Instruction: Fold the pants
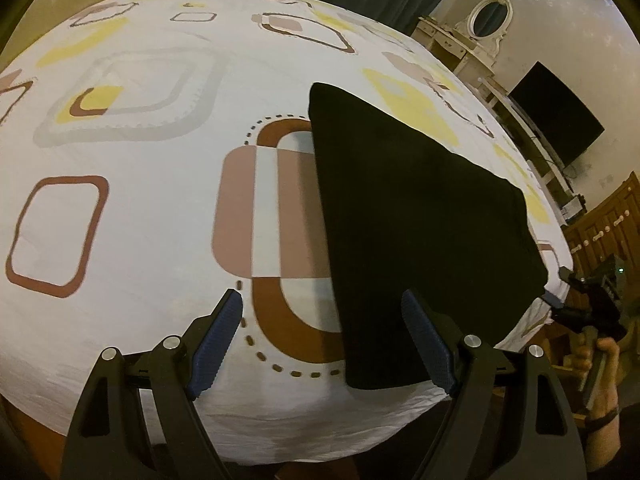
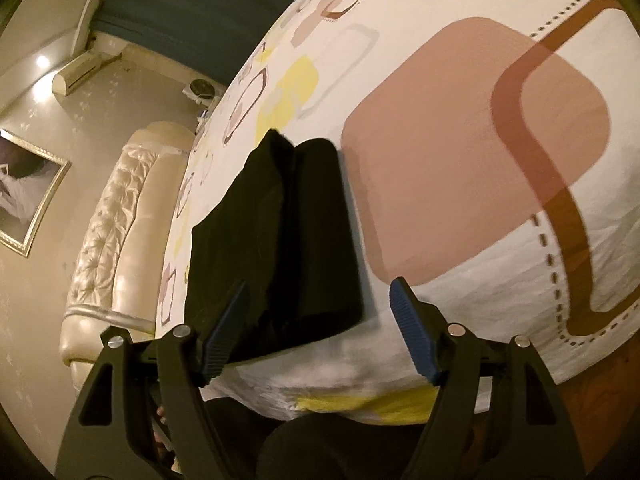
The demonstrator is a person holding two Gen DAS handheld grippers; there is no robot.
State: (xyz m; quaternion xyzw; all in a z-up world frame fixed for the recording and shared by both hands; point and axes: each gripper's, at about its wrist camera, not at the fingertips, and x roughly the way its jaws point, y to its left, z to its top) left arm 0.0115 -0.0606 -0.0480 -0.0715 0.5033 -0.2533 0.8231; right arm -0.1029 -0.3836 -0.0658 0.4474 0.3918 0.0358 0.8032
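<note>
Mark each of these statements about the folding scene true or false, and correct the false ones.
1. The black pants lie folded on a patterned bedsheet. True.
2. The left gripper is clamped on the pants. False: its jaws stand open, with nothing pinched between them.
3. The right gripper stands open. True: its pads do not press on the cloth.
4. The pants are bright yellow. False: they are black; yellow appears only in the sheet's pattern.
5. A dark screen stands by the wall beyond the bed. True.
6. The pants hang in the air between the two grippers. False: they rest flat on the bed near its edge.
</note>
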